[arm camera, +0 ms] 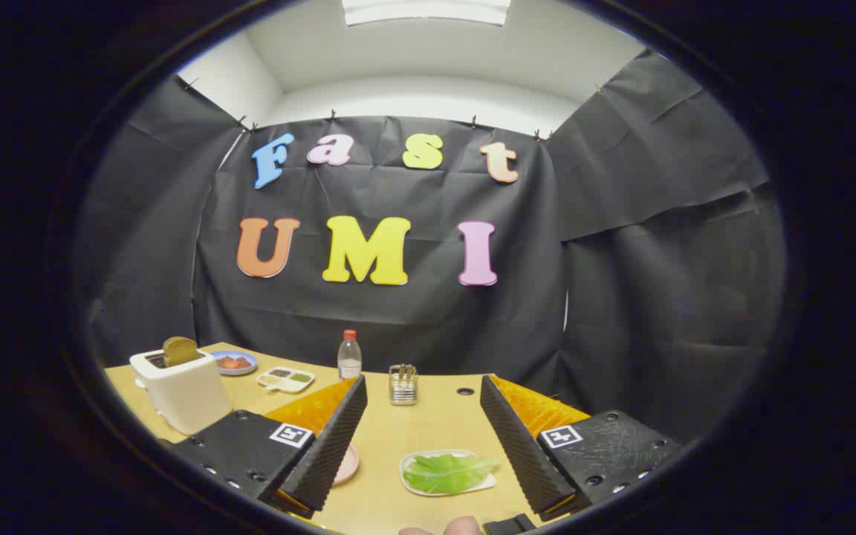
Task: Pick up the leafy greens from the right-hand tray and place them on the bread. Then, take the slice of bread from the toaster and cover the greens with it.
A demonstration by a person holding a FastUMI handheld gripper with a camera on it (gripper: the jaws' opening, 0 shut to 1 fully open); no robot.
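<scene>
Gripper (422,438) fingers spread wide, holding nothing. Between them: one tray (412,464) with leafy greens (446,472). Left of tray: one pink plate (348,464); beyond, one toaster (181,390), one bread slice (179,351) upright inside. Farther back: one bottle (349,355).

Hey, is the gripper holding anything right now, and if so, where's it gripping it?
Nothing is held. The gripper is open, its fingers spread wide above the table, with the leafy greens lying on their tray between and below them, untouched.
</scene>
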